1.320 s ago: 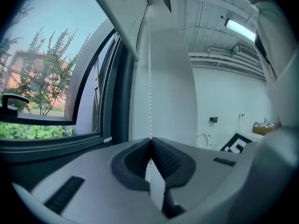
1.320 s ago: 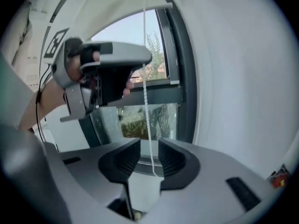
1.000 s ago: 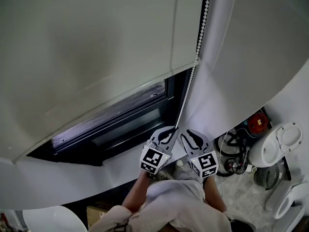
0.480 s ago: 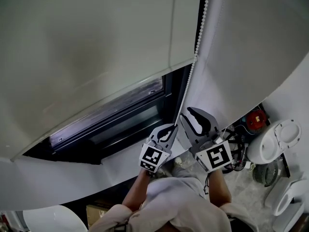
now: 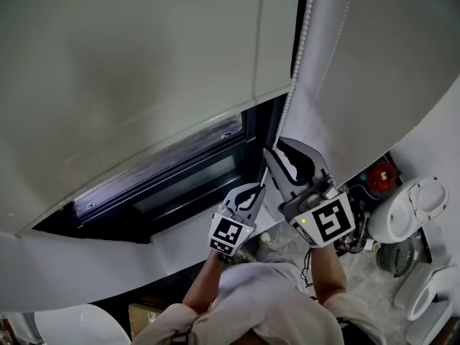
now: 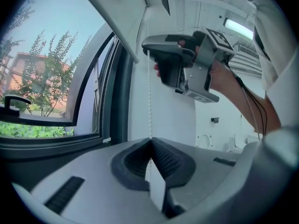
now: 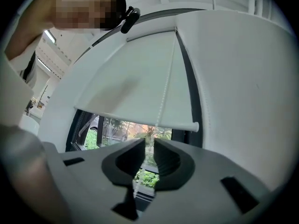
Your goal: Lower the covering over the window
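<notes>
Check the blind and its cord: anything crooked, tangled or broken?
Nothing stands out. The blind hangs with a straight bottom edge, partway down the window. The bead cord runs straight, no knots. The left tool is shut on it. The right tool, jaws just closing, stands open around it.

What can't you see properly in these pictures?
- Top of the chain: head view, cut off by the upper edge.
- Window: head view, mostly behind the blind.
- Chain's lower end: left gripper view, hidden by the left gripper shut on it.
- Red thing, far right: head view, too small.
</notes>
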Tool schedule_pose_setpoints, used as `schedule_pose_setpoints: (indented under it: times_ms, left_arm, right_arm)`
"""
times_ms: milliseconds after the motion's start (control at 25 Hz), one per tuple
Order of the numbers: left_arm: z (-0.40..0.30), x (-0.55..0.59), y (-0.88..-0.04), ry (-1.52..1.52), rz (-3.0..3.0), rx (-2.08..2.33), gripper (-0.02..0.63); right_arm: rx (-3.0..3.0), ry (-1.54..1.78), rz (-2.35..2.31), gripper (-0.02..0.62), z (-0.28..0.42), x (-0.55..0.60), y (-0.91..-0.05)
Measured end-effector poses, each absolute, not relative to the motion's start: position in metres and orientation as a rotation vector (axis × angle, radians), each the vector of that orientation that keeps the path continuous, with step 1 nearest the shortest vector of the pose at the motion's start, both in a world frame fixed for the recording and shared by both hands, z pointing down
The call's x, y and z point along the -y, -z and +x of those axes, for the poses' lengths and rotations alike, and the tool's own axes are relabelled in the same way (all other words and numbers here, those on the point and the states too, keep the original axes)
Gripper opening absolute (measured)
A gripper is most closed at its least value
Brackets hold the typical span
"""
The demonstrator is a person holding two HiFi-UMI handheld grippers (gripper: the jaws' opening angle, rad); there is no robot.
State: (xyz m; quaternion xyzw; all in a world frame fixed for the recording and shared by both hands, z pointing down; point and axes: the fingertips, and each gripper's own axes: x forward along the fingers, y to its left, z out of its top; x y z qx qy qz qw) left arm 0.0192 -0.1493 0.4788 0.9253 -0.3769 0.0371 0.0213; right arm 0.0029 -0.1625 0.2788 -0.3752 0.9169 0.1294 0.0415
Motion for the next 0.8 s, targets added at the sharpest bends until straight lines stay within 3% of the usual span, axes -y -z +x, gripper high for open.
schedule_pose_setpoints:
  times_ms: [40, 160, 800]
  left_arm:
    - [0.02, 0.149, -0.479, -0.115, 2.869, 1.168, 0.014]
    - [0.02, 0.147, -0.482, -0.148, 2.879, 1.178, 0.014]
    - [0.015, 0.125, -0.576, -0.354, 2.758, 1.118, 0.014]
  right_arm:
    - [-2.803, -0.382, -1.139, 0.029, 0.002, 0.163, -0.279]
    - [-2.801, -0.344, -1.132, 0.0, 0.001, 0.162, -0.283]
    - [-2.921, -0.091, -1.182, -0.003, -0.006, 0.171, -0.381]
